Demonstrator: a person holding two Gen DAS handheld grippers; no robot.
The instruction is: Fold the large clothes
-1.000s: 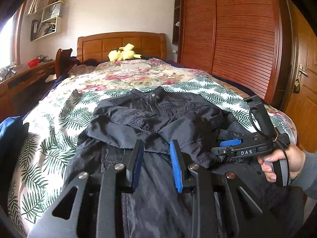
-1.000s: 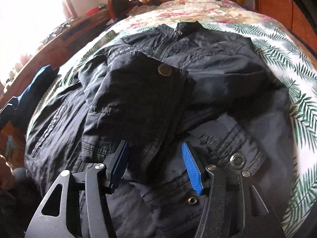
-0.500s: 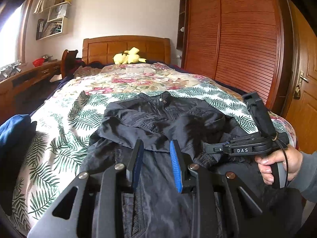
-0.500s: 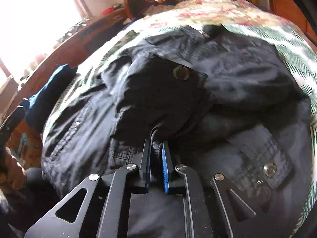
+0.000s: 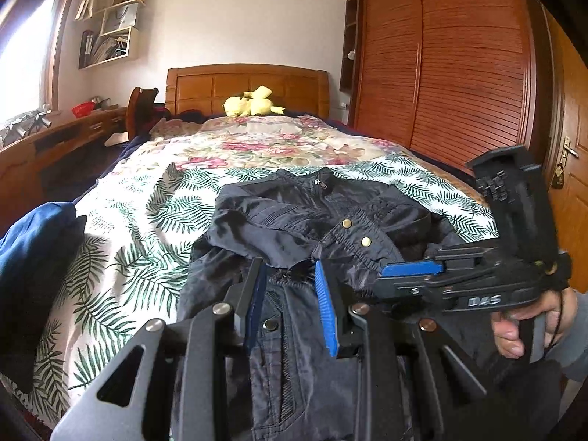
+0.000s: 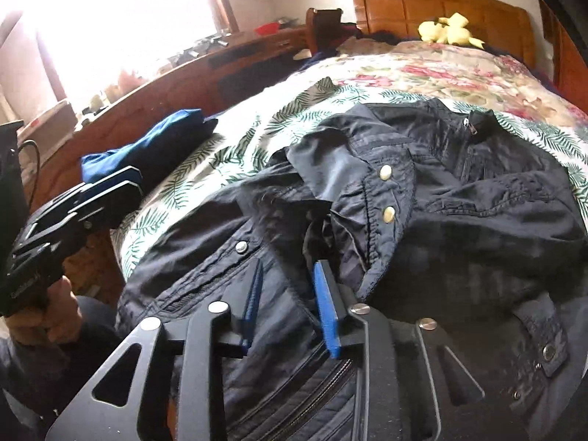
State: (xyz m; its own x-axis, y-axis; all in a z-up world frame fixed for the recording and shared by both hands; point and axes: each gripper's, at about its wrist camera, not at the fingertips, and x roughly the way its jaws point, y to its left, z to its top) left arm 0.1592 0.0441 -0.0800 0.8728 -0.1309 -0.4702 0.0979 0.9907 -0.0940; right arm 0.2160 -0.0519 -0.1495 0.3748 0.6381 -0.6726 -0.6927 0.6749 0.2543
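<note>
A black jacket (image 5: 294, 217) (image 6: 477, 198) lies spread on the bed, collar toward the headboard. One sleeve is folded across its chest, and the cuff with two brass snaps (image 6: 382, 194) (image 5: 352, 233) rests near the middle. My right gripper (image 6: 288, 290) (image 5: 389, 275) hovers just short of that cuff. Its jaws are opening, with only flat jacket fabric beneath the gap and nothing pinched. My left gripper (image 5: 290, 294) (image 6: 134, 183) hangs over the jacket's lower front, pads apart and empty. A hand (image 5: 514, 327) holds the right tool.
The bed (image 5: 147, 228) carries a palm-leaf sheet and a floral quilt, with a yellow plush toy (image 5: 253, 103) at the wooden headboard. A blue garment (image 5: 33, 242) (image 6: 147, 139) lies at the left edge. A desk (image 5: 55, 136) runs along the left; a wardrobe (image 5: 441, 73) stands right.
The right gripper closed on the sleeve cuff, then let it go and drew back upward with its jaws parting. The cuff now shows two snaps. The left gripper backed off slightly.
</note>
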